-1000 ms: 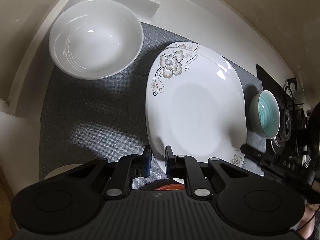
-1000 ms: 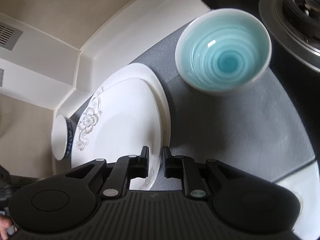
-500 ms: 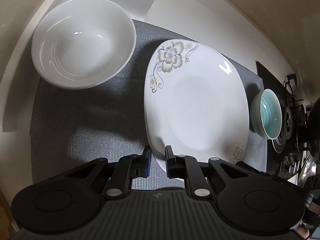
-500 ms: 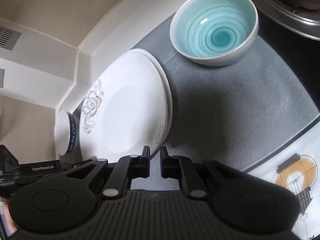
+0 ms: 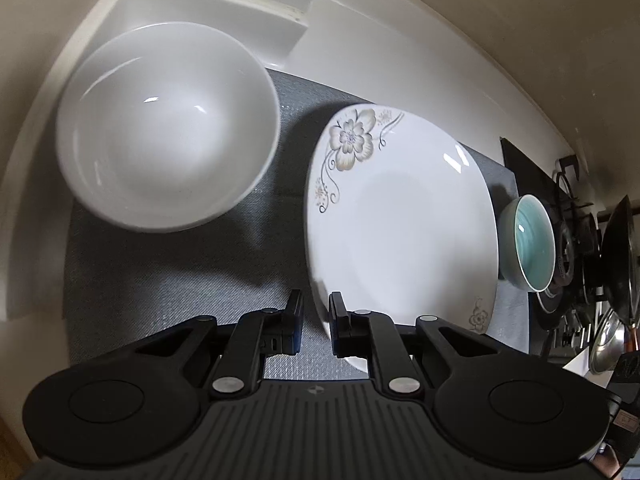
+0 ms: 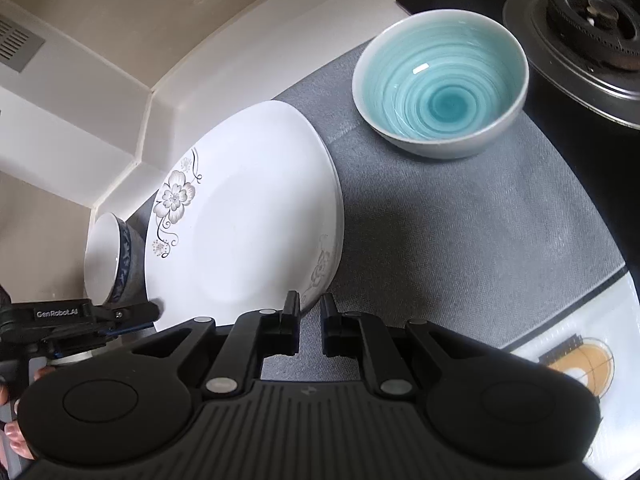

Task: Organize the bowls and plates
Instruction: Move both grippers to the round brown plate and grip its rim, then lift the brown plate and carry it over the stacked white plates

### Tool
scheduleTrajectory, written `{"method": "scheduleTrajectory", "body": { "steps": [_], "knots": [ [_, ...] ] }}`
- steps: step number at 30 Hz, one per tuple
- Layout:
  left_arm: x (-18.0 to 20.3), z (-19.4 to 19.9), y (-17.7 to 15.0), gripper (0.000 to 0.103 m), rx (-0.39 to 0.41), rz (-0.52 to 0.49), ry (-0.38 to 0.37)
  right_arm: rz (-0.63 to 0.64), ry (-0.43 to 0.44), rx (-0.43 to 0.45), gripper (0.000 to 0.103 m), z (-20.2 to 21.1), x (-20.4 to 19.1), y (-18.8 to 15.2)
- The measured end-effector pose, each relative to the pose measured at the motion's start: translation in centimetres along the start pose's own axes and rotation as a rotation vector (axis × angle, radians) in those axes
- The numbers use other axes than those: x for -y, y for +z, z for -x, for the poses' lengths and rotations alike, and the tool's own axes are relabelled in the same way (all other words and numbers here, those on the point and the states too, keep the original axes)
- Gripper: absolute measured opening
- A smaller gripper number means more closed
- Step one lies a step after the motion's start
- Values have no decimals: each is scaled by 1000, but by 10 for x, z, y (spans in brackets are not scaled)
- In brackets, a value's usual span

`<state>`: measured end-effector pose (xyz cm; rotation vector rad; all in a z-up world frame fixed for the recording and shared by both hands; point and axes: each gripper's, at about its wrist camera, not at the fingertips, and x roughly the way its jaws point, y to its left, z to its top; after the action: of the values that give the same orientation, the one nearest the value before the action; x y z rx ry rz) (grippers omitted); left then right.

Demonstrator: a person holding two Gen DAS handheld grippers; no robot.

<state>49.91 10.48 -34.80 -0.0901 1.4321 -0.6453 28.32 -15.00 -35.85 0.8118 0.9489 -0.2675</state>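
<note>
Plate [image 5: 404, 216] lifted; left hand-held gripper [image 6: 154, 314] reads "GenRobot.AI".

A white plate [image 6: 248, 232] with a grey flower print lies on a grey mat [image 6: 472, 248], its near edge just beside the right gripper [image 6: 310, 320], whose fingers stand a narrow gap apart with nothing between them. A teal bowl [image 6: 440, 88] sits upright on the mat, apart from the plate, with a stove burner [image 6: 588, 20] just beyond it. At the plate's left edge the left gripper [image 6: 154, 312] touches the rim, and a blue-patterned bowl [image 6: 110, 256] sits behind it.
</note>
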Motion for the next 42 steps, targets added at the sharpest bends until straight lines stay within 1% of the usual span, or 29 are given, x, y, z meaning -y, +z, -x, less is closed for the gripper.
{"method": "scheduleTrajectory", "body": {
  "steps": [1, 3, 5, 7, 9, 10, 11, 12, 13, 14, 15, 16, 17, 18, 20, 22, 24, 28, 30, 33, 34, 35, 36, 37, 38, 39, 40, 41, 42],
  "knots": [
    [2, -1, 0, 14, 0, -9, 8, 27, -1, -9, 12, 0, -2, 2],
    [6, 1, -1, 14, 6, -33, 20, 36, -5, -11, 12, 7, -2, 2],
    [7, 6, -7, 14, 11, -46, 14, 57, 30, -13, 13, 17, -2, -2],
    [8, 13, -17, 14, 21, -44, 15, 76, 63, -44, 14, 23, -5, -15],
    [12, 21, -33, 14, 50, -48, 51, 116, 84, -82, 25, 25, -6, -34],
    [16, 24, -42, 14, 66, -69, 74, 135, 96, -96, 44, 25, -6, -44],
    [21, 28, -50, 17, 78, -94, 84, 154, 103, -111, 61, 24, -6, -56],
    [25, 31, -59, 26, 85, -110, 83, 167, 101, -128, 64, 21, -5, -66],
    [29, 32, -67, 32, 84, -115, 74, 175, 98, -148, 65, 17, -5, -75],
    [32, 34, -73, 44, 78, -117, 64, 185, 88, -168, 65, 13, -4, -84],
    [34, 34, -79, 50, 71, -121, 57, 200, 66, -183, 63, 9, -4, -91],
    [37, 34, -85, 51, 63, -123, 62, 223, 36, -193, 51, 6, -5, -98],
    [38, 33, -89, 51, 54, -124, 75, 260, -2, -184, 19, 5, -7, -103],
    [40, 33, -93, 51, 44, -130, 88, 289, -40, -158, 6, 6, -7, -106],
    [43, 33, -100, 51, 34, -141, 106, 279, -59, -112, 5, 13, 0, -102],
    [49, 32, -106, 51, 28, -150, 125, 266, -101, -73, 5, 22, 10, -96],
    [56, 26, -113, 51, -2, -174, 121, 258, -140, -43, 5, 31, 21, -89],
    [70, 13, -117, 49, -38, -175, 121, 194, -126, -1, 5, 47, 46, -80],
    [74, 6, -120, 48, -60, -167, 130, 163, -103, 7, 6, 51, 57, -78],
    [77, -10, -122, 40, -118, -143, 140, 104, -40, 1, 8, 52, 75, -81],
    [77, -17, -123, 40, -142, -125, 136, 97, -19, -7, 10, 52, 78, -82],
    [76, -24, -123, 35, -163, -109, 141, 95, 1, -14, 16, 51, 80, -83],
    [75, -31, -124, 33, -178, -92, 163, 100, 25, -19, 19, 51, 82, -84],
    [74, -36, -125, 33, -185, -76, 184, 114, 51, -24, 25, 48, 81, -82],
    [73, -40, -126, 31, -188, -60, 184, 132, 72, -34, 29, 47, 80, -83],
    [73, -44, -127, 27, -196, -47, 175, 149, 84, -46, 31, 45, 80, -83],
    [74, -46, -129, 27, -195, -37, 175, 162, 88, -52, 32, 44, 80, -84],
    [76, -46, -131, 23, -183, -34, 181, 169, 94, -56, 32, 43, 80, -84],
    [78, -45, -133, 16, -173, -34, 180, 168, 103, -60, 32, 42, 81, -83]
  ]
}}
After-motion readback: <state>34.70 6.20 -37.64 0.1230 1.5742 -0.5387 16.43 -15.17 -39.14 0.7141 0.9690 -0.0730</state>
